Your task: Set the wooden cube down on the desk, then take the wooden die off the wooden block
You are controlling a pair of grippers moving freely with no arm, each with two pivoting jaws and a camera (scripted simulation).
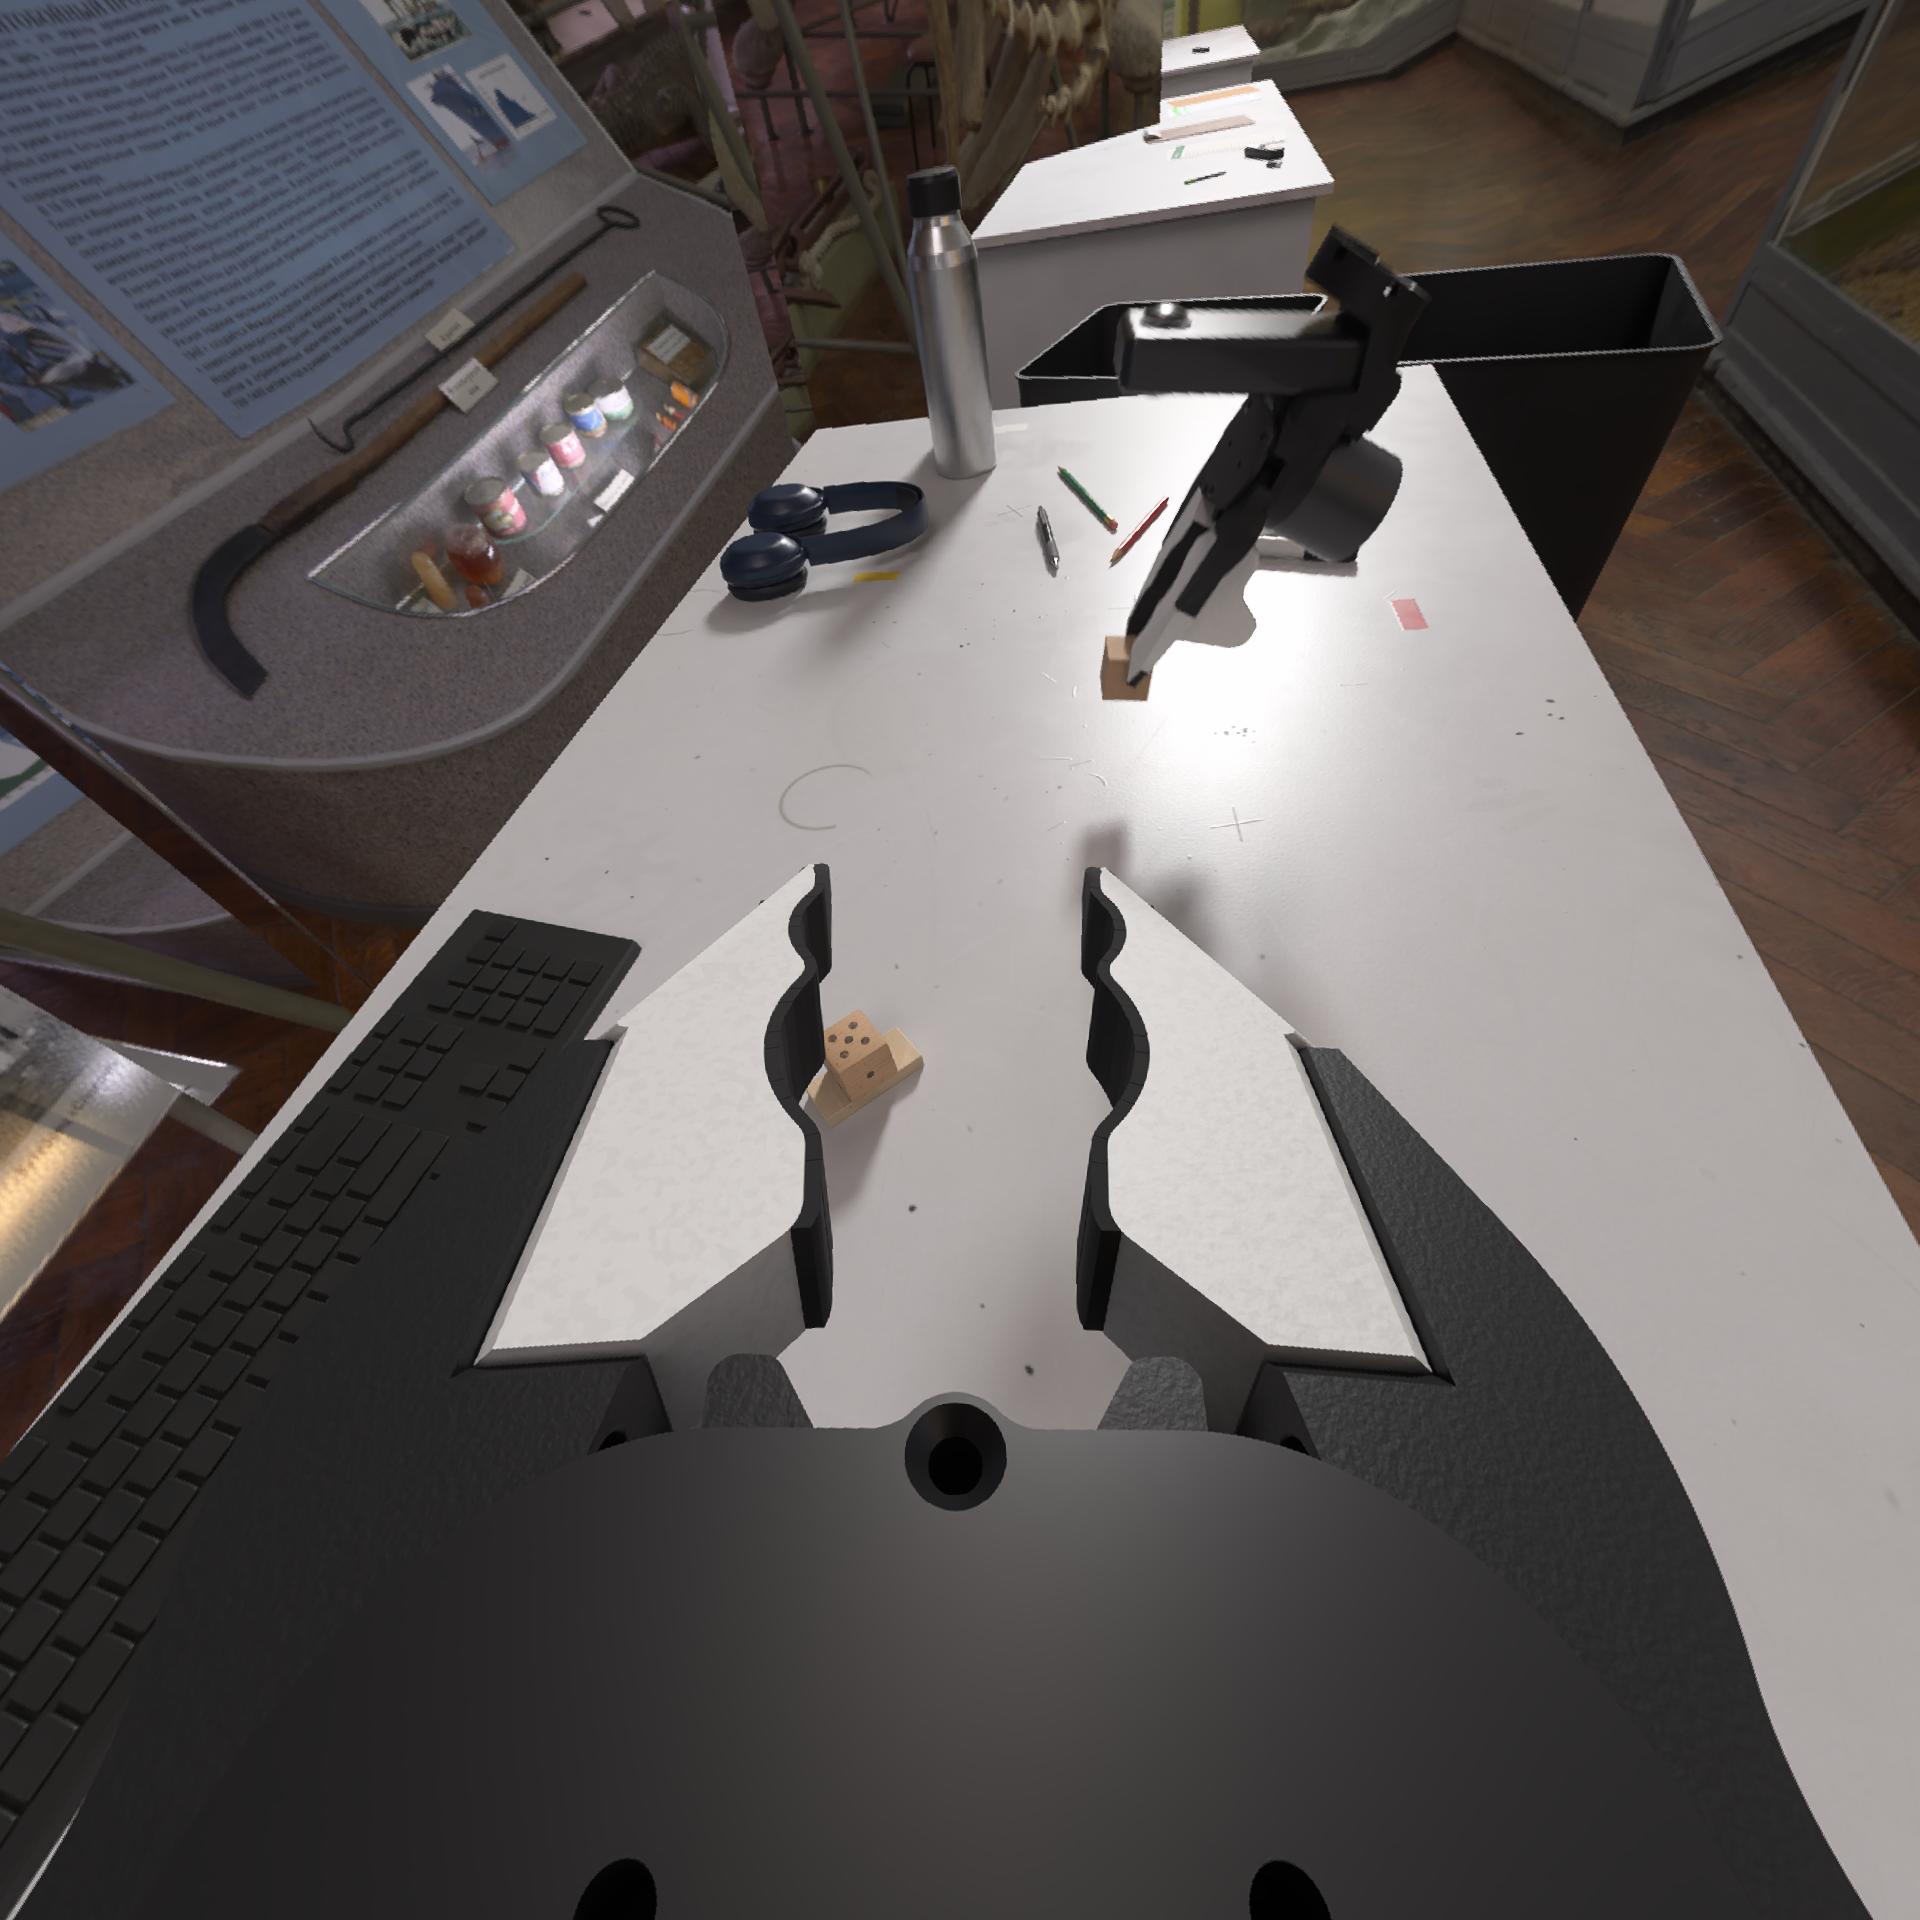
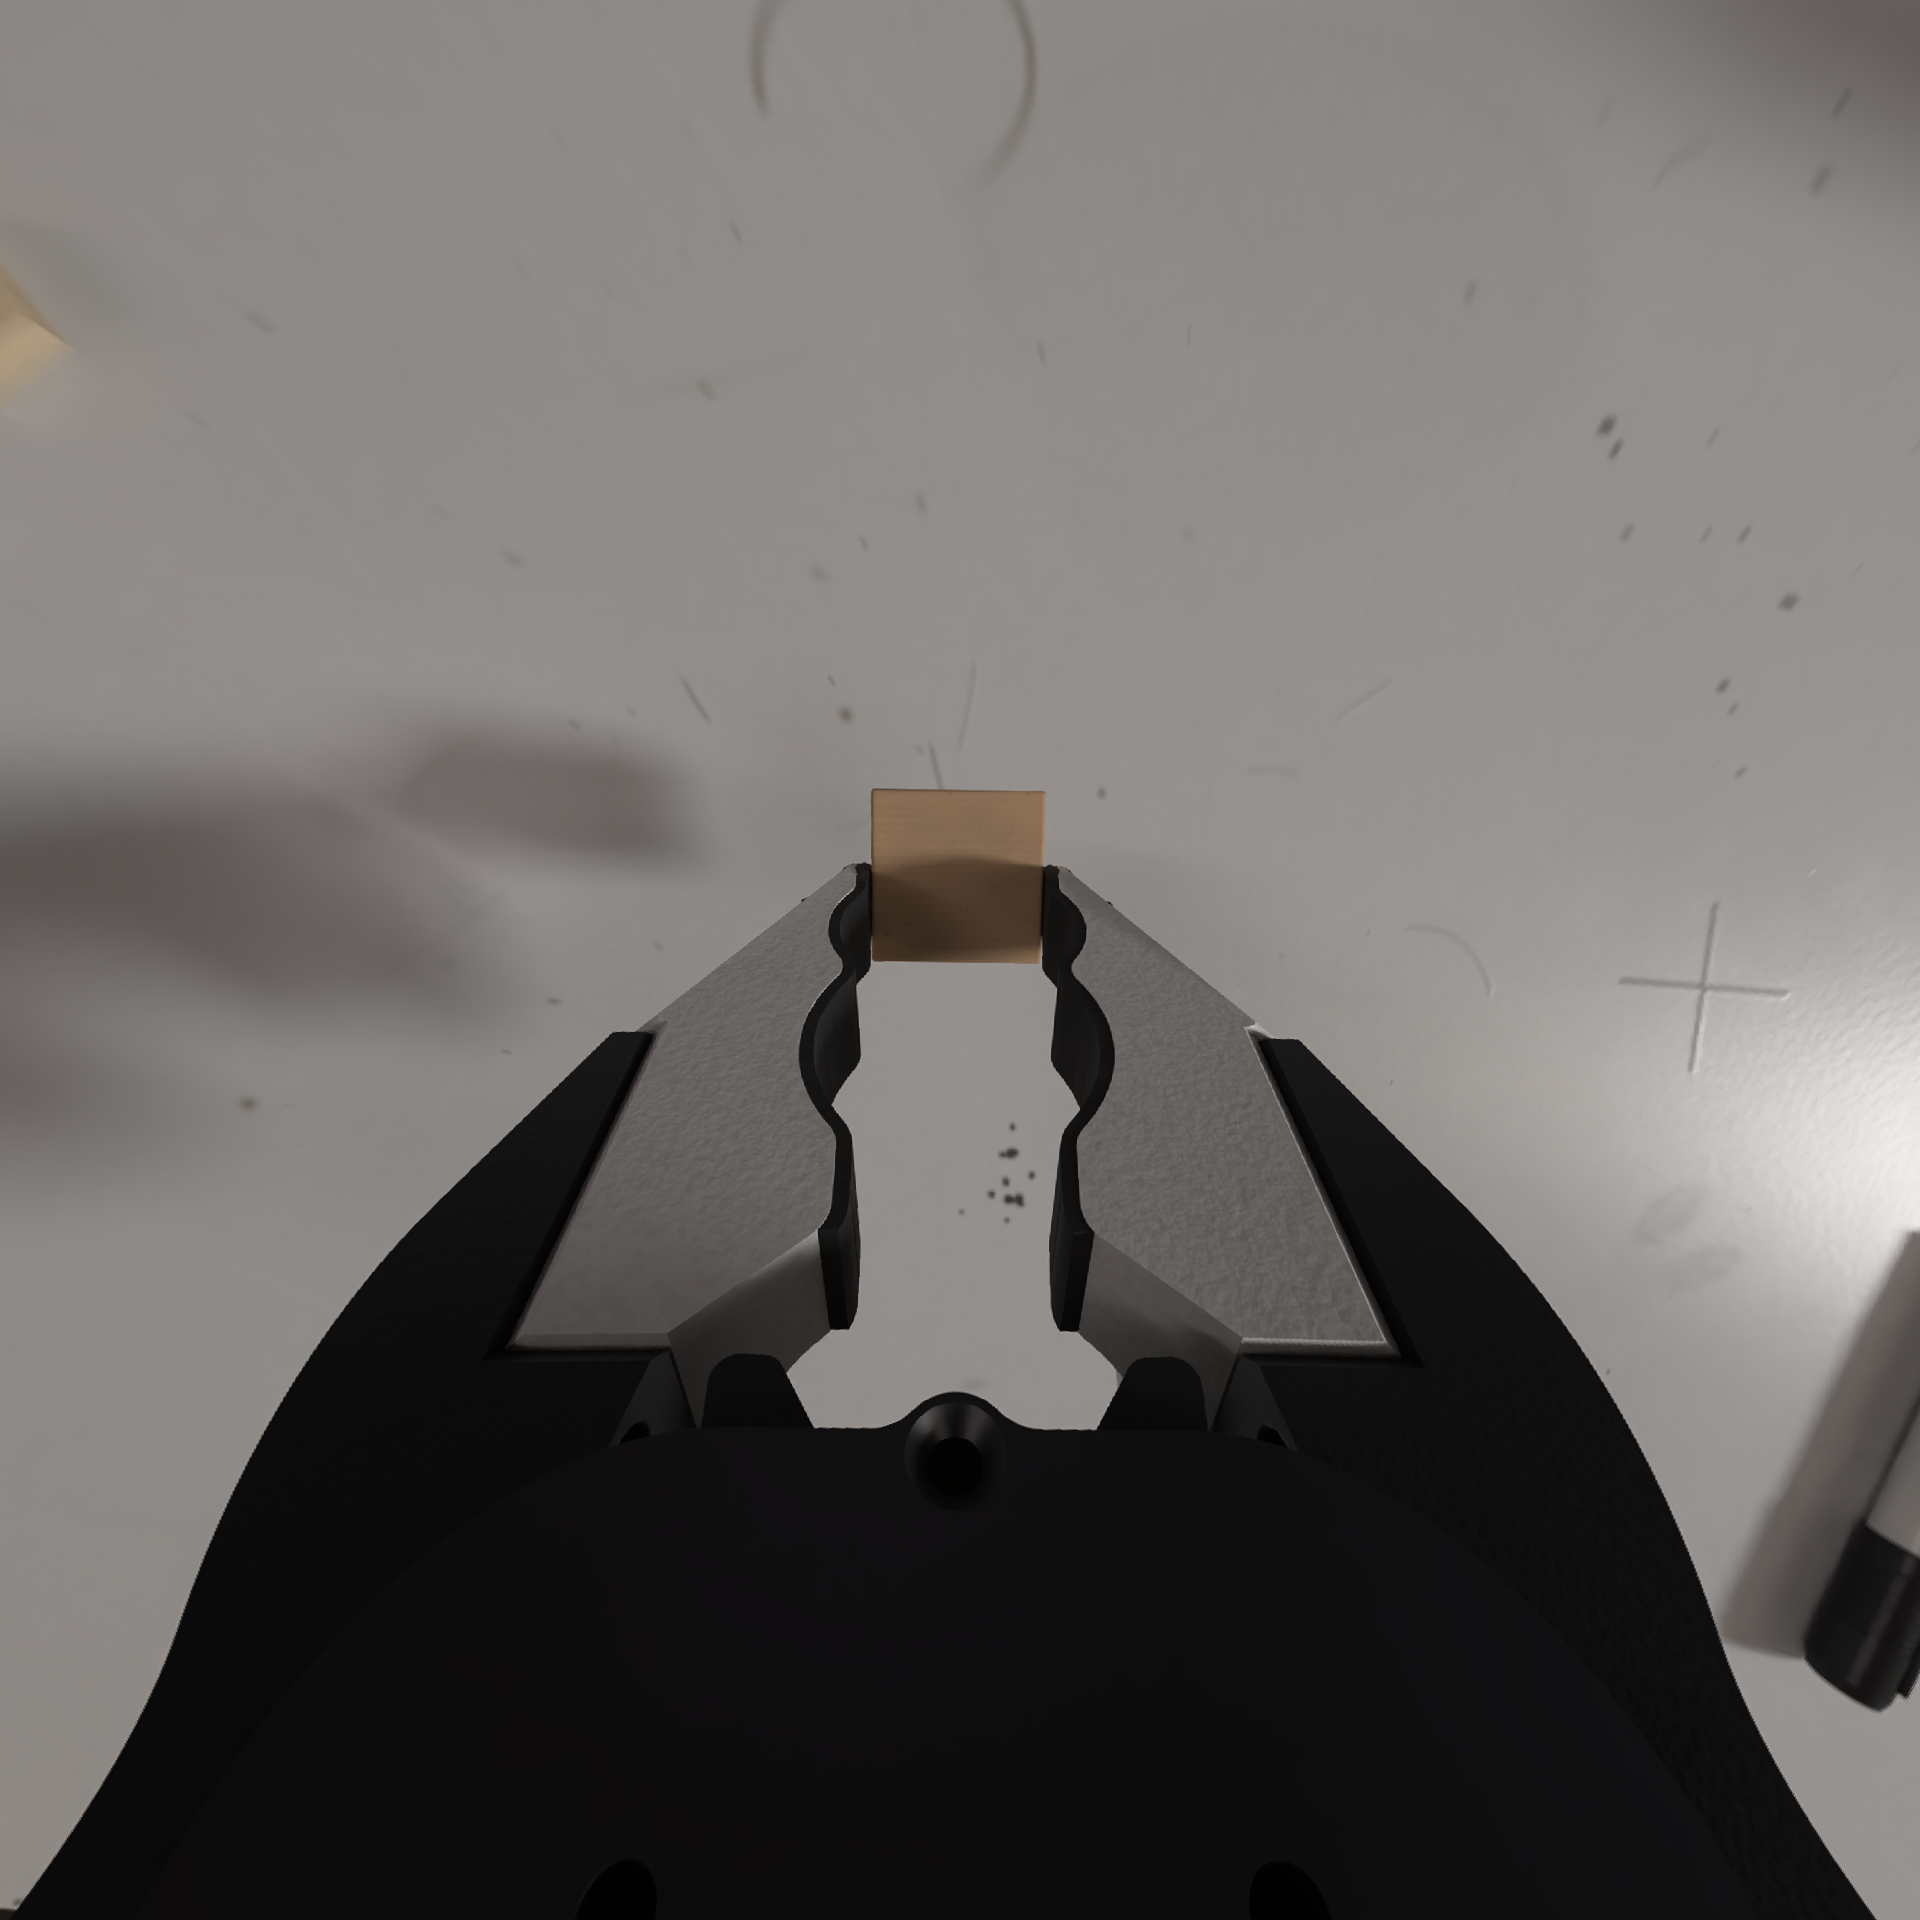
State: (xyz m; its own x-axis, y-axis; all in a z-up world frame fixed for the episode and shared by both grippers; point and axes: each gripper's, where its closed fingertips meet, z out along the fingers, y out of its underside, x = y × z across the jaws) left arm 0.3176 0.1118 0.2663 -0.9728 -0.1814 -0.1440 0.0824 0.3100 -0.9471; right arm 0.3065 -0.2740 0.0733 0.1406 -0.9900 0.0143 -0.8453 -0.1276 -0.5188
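My right gripper [image 2: 956, 883] is shut on a plain wooden cube [image 2: 956, 831], which it grips by the sides at its fingertips. In the left wrist view this gripper [image 1: 1140, 673] points steeply down and holds the cube [image 1: 1116, 670] at or just above the white desk [image 1: 1351, 935]. My left gripper [image 1: 956, 883] is open and empty above the near part of the desk. A wooden die [image 1: 854, 1042] sits on a flat wooden block [image 1: 894, 1070] below it, next to the left finger, which partly hides it.
A black keyboard [image 1: 312, 1195] lies along the desk's left edge. Dark headphones [image 1: 810, 535], a metal bottle [image 1: 948, 332], a pen [image 1: 1047, 540] and pencils [image 1: 1086, 499] lie at the far end. A black bin [image 1: 1538, 343] stands behind. A marker [image 2: 1870, 1507] lies right of my right gripper.
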